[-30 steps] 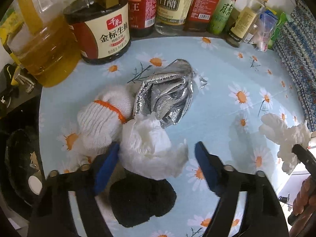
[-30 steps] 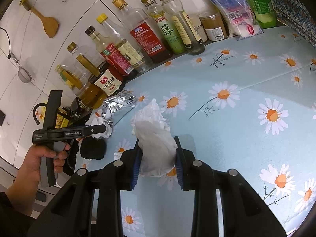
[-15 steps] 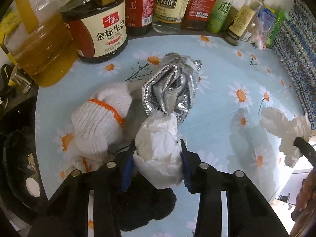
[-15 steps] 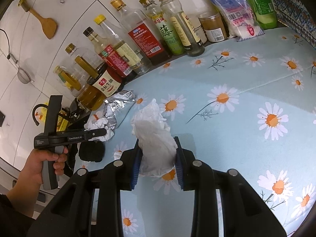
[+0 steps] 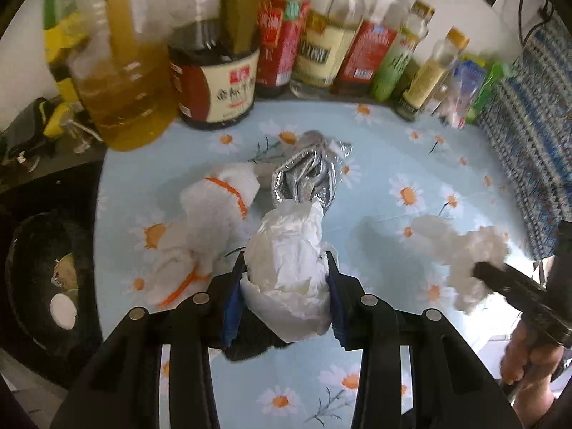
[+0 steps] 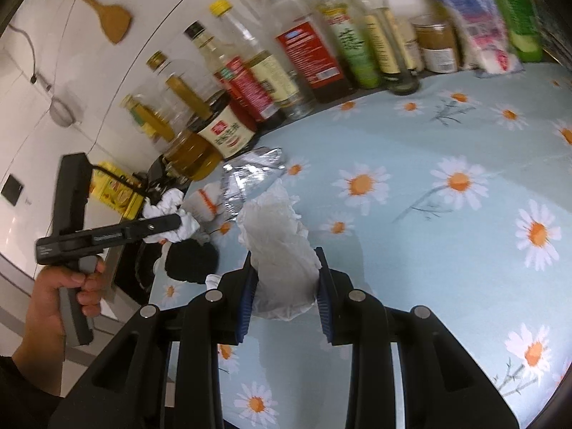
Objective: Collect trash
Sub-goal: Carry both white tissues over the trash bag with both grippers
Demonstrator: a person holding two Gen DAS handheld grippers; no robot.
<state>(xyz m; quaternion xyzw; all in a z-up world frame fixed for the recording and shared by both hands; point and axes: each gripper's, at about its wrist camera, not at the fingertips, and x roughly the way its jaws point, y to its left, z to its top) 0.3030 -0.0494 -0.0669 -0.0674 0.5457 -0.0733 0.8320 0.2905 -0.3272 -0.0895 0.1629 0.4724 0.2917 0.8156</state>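
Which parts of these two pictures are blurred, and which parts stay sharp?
Left wrist view: the bottles at the back are smeared by motion, while the left claw and its white tissue are sharp. Right wrist view: the bottles are blurred, while the right claw is crisp.

My crumpled tissue [image 5: 289,268] hides most of the black bundle [image 5: 250,343] beneath it. The bottles [image 5: 321,46] along the worktop's back edge are blurred (labels unreadable) and cut off at the top. My right hand [image 5: 529,364] runs off the frame.
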